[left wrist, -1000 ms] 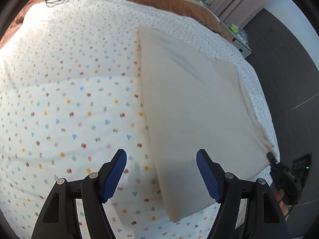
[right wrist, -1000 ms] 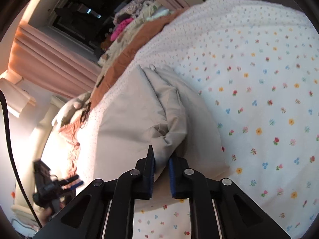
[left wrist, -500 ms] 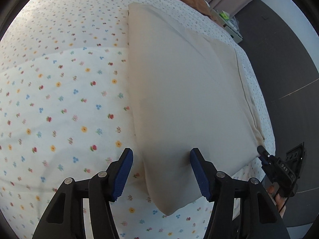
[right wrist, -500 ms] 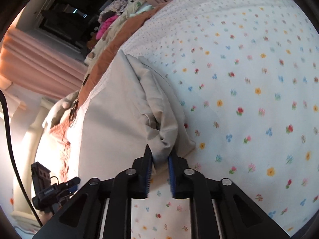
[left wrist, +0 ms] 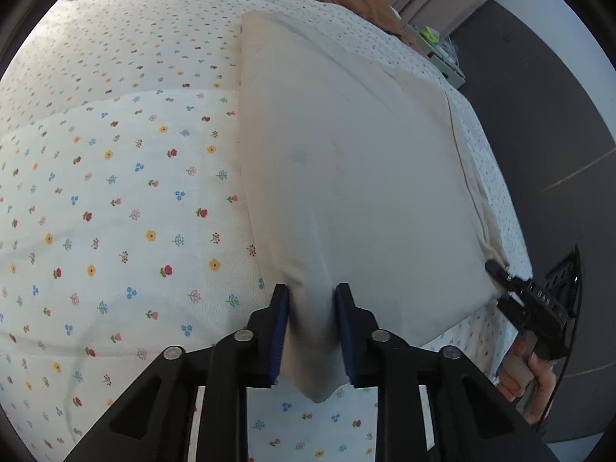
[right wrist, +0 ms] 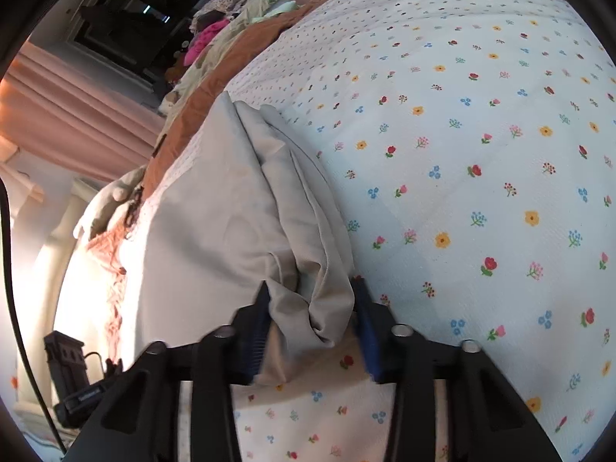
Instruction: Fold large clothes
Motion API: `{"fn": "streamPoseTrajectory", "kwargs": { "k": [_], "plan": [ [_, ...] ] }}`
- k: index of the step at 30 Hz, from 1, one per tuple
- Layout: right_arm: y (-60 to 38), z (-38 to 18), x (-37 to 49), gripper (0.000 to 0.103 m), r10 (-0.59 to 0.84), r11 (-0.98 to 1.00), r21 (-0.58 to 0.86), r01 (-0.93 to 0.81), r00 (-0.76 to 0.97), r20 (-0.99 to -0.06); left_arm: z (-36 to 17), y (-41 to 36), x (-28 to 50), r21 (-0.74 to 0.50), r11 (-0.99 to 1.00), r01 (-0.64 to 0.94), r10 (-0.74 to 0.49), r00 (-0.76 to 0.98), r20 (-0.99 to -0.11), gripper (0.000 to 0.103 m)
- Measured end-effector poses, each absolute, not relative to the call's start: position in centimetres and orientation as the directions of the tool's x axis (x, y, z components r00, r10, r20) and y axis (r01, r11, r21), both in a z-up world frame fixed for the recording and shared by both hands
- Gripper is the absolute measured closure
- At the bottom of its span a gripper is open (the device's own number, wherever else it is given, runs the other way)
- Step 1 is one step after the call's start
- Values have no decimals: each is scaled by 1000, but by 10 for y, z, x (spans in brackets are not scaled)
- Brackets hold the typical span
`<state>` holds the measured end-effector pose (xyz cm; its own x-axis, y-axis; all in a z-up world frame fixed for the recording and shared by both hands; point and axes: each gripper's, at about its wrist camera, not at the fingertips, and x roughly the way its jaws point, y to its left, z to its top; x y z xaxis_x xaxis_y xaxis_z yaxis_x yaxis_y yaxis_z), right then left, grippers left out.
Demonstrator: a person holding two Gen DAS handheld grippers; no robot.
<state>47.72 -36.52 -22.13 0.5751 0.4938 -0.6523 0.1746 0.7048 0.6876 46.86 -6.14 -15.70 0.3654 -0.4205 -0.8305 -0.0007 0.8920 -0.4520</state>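
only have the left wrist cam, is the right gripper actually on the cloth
observer: the right gripper has just been opening its jaws; the cloth sits bunched between them.
operator: does it lie flat on that side
observer: no, that edge is rumpled in several loose layers.
operator: anything beyond the cloth
observer: a pink garment lies past the brown blanket.
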Motion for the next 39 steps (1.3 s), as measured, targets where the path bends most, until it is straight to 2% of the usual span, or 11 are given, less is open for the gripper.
{"fn": "streamPoseTrajectory", "kwargs": {
  "k": [2,9,18,26,27,30,31,32,33,35,39],
  "plan": [
    [-363,-215,472,78,498,700,694,168,582,-643,-151,-61,466,-441,898,7,-410,378,-830,84],
    [-344,-193,454,79,519,711,692,124,572,-635,-130,-40,455,-445,895,14,-412,407,-815,89],
    [-340,-188,413,80,568,692,714,103,534,-627,-121,-33,414,-478,878,41,-458,367,-810,89],
    [-345,-189,390,79,572,727,680,95,464,-677,-129,-35,387,-489,870,59,-482,308,-820,86],
    [-347,-190,392,76,564,738,667,100,452,-691,-131,-36,388,-478,876,61,-474,293,-831,84],
    [-358,-193,400,58,528,761,635,132,442,-725,-141,-34,400,-474,880,23,-465,245,-851,80],
    [-364,-194,403,49,521,763,631,142,444,-729,-143,-31,403,-483,876,10,-470,241,-849,79],
    [-369,-193,408,39,512,767,626,143,450,-731,-145,-29,407,-494,869,-3,-479,243,-844,73],
    [-372,-190,413,36,510,771,623,133,457,-729,-146,-27,411,-509,861,-7,-491,253,-834,62],
    [-377,-187,424,23,518,777,621,103,457,-723,-147,-22,419,-511,860,-17,-485,291,-825,50],
    [-375,-190,454,19,560,772,633,49,418,-715,-149,-15,439,-507,861,-45,-466,334,-820,49]
  ]
}}
